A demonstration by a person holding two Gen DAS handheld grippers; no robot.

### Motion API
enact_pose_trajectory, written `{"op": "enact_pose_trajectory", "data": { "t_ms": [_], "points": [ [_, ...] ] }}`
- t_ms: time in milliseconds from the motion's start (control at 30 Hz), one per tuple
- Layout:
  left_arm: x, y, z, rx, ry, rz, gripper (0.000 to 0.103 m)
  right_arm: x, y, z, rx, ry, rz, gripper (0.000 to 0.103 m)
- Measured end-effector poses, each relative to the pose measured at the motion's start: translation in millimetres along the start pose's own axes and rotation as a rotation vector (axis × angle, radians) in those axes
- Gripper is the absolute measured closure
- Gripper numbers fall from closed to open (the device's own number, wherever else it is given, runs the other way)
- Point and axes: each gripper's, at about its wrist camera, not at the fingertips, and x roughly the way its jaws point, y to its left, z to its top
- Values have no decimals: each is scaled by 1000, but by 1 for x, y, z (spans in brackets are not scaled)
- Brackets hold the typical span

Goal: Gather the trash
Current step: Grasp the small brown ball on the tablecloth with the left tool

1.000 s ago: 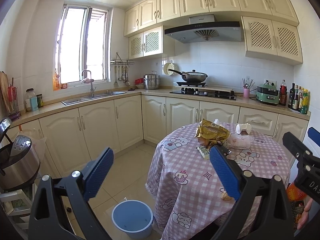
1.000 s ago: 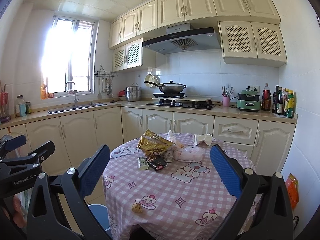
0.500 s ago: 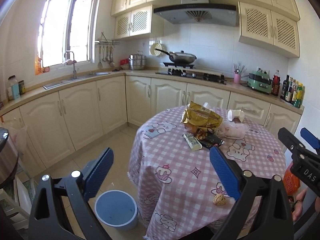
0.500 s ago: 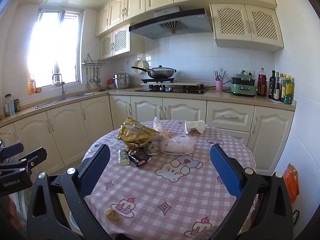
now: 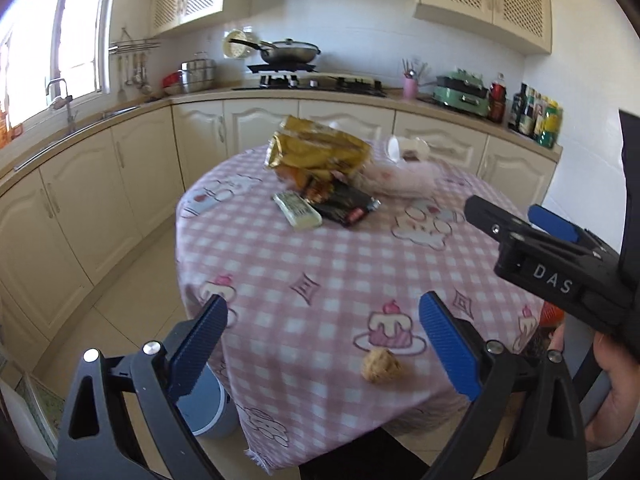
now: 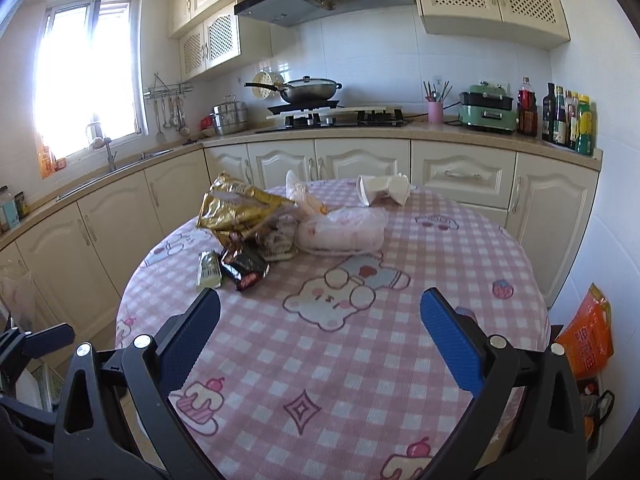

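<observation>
Trash lies on a round table with a pink checked cloth [image 6: 400, 344]: a gold snack bag [image 6: 236, 210], a black wrapper [image 6: 244, 270], a pale green wrapper [image 6: 209, 270], a pink-white plastic bag [image 6: 344, 232] and crushed paper cups [image 6: 384, 191]. A crumpled brown ball [image 5: 380, 365] sits near the table's front edge. A blue bin [image 5: 208, 408] stands on the floor at the left. My left gripper [image 5: 320, 344] is open and empty above the front edge. My right gripper [image 6: 320, 340] is open and empty over the table; it also shows in the left wrist view [image 5: 532, 224].
Cream cabinets and a counter run around the back with a sink [image 6: 132, 160], a hob with a wok [image 6: 308, 90], a green cooker [image 6: 486, 110] and bottles [image 6: 568, 120]. An orange bag [image 6: 588, 336] lies on the floor at the right.
Both grippers have moved forward and lower toward the table; the trash looks larger and closer. Both stay open and empty.
</observation>
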Motion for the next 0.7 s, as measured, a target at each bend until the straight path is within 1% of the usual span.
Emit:
{"op": "enact_pose_trajectory", "data": {
  "t_ms": [100, 133, 167, 300, 333, 400, 433, 500, 533, 600, 700],
  "points": [
    [11, -7, -11, 7, 29, -8, 9, -5, 0, -10, 4, 7, 6, 6],
    [14, -8, -15, 11, 33, -3, 12, -6, 0, -11, 5, 8, 5, 6],
    [16, -10, -18, 16, 41, -5, 22, -7, 0, -13, 4, 8, 7, 6],
    [23, -13, -29, 17, 78, -42, 38, -12, -2, -18, 5, 1, 6, 6],
    [25, -16, -31, 23, 87, -47, 43, -13, -3, -19, 7, 0, 7, 6],
    [27, -19, -35, 26, 96, -63, 47, -13, -4, -19, 7, -2, 9, 6],
    [29, -21, -37, 28, 99, -68, 53, -13, -4, -20, 5, -1, 11, 6],
    [30, -23, -38, 37, 83, -57, 70, -10, -4, -20, 3, 3, 15, 6],
    [31, -22, -37, 24, 83, -71, 77, -8, -4, -21, 1, 8, 15, 6],
    [30, -15, -33, -14, 65, -94, 77, -5, -3, -21, -2, 15, 18, 6],
    [30, -7, -23, -30, 39, -79, 77, 2, 1, -19, -6, 21, 28, 6]
  ]
}}
